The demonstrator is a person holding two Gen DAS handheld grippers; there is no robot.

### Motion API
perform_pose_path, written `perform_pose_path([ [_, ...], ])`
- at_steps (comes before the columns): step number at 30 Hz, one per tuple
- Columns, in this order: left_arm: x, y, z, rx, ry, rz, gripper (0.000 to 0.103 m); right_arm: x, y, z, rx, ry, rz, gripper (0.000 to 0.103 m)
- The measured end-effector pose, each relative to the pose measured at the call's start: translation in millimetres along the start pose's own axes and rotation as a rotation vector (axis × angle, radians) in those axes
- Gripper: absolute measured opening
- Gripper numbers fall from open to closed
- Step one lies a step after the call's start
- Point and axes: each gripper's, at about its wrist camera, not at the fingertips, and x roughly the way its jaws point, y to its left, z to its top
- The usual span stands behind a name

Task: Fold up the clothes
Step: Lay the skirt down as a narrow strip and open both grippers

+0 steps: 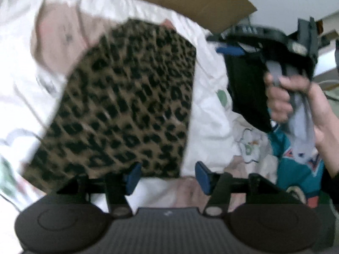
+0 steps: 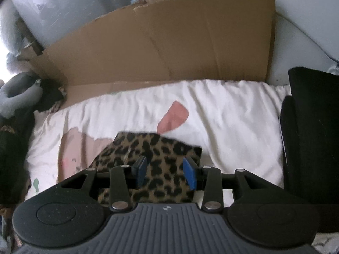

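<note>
Both grippers are spread and hold nothing. Nearest me, my left gripper (image 1: 167, 176) hangs over the bedding with its blue pads wide apart; the leopard cloth (image 1: 127, 105) lies just ahead and to its left, one pad at the cloth's near edge. My right gripper (image 2: 166, 172), also spread, hangs directly above the same cloth (image 2: 156, 169), which shows between its pads and runs under the tool.

The leopard cloth lies flat on the white quilt (image 2: 222, 116), a compact shape with straight edges. In the left view its long axis runs from near left away to far right. Whether it is already folded or halfway, I cannot tell. The right gripper looks nearer its middle, the left nearer its near edge.

At right in the left view, my right hand (image 1: 296, 101) grips the tool's handle above a teal garment (image 1: 296, 165), crumpled on the bed.

Beyond the quilt stands a cardboard sheet (image 2: 180, 42). Behind it something holds printed packages; details are unclear.
</note>
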Motion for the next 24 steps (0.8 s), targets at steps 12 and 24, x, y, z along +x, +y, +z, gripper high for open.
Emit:
perform_pose_path([
  [12,-109,-26,115,0.208,-0.061,0.193,0.07,-66,11,-17,0.005,0.005,0.064,0.053],
  [24,-120,-64,151,0.241,-0.07,0.282,0.084,-88,-6,-28,0.151,0.012,0.095,0.058],
])
